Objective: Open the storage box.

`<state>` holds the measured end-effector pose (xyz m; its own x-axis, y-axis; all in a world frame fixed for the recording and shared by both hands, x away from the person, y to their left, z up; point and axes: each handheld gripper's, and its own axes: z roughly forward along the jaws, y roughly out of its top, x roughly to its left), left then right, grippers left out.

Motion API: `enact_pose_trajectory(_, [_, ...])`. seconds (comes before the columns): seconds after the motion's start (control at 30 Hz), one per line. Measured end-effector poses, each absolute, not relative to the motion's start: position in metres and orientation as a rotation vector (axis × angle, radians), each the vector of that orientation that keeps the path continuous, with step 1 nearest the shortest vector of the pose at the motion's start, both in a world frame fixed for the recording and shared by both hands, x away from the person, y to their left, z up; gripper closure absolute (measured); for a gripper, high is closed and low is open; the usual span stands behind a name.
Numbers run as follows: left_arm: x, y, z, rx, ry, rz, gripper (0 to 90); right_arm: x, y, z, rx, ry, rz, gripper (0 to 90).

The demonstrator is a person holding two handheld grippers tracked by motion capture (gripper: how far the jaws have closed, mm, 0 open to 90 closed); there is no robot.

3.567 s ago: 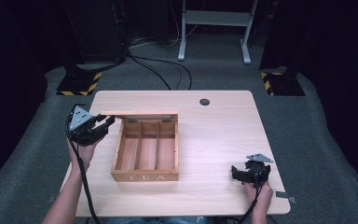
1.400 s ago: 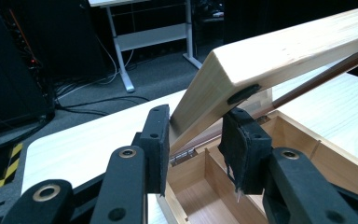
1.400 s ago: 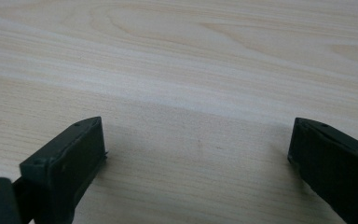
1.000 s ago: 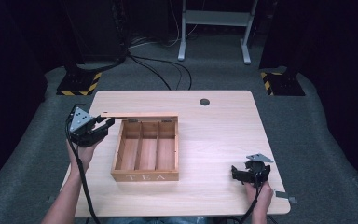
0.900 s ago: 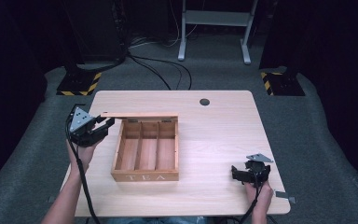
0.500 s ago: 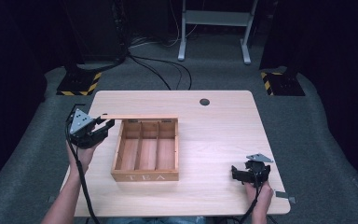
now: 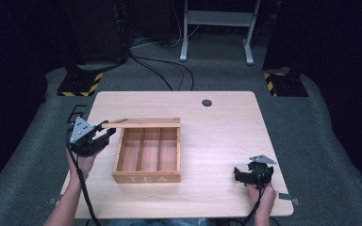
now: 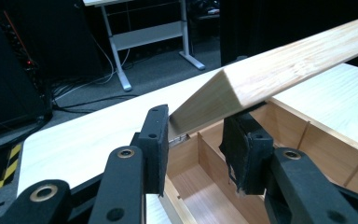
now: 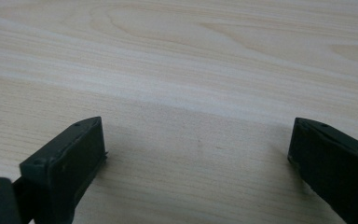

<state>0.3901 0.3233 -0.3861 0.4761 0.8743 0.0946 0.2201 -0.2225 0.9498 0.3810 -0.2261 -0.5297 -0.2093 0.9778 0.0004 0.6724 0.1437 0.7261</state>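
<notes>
Mid-swing on the tea box: left gripper clamped on lid corner at 9 o'clock. Right gripper parked at 4 o'clock, jaws wide apart on table. Next, probably: carry lid along its hinge arc, grip kept firm.

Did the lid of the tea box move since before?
Yes. The lid, held at its corner by the left gripper, has tipped a little further forward over the tea box, which stays put on the table.

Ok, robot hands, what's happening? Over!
Left gripper at the tea box lid corner, lid half raised. Right gripper open, low over the table. Nothing blocking.
</notes>
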Motion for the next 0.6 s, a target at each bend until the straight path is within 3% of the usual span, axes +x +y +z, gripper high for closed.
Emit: enact_pose_trajectory(0.6, [0.360,0.326,-0.423,1.745,0.885,0.798,56.1,0.381,-0.226,-0.530,1.580,1.945,0.837,3.4])
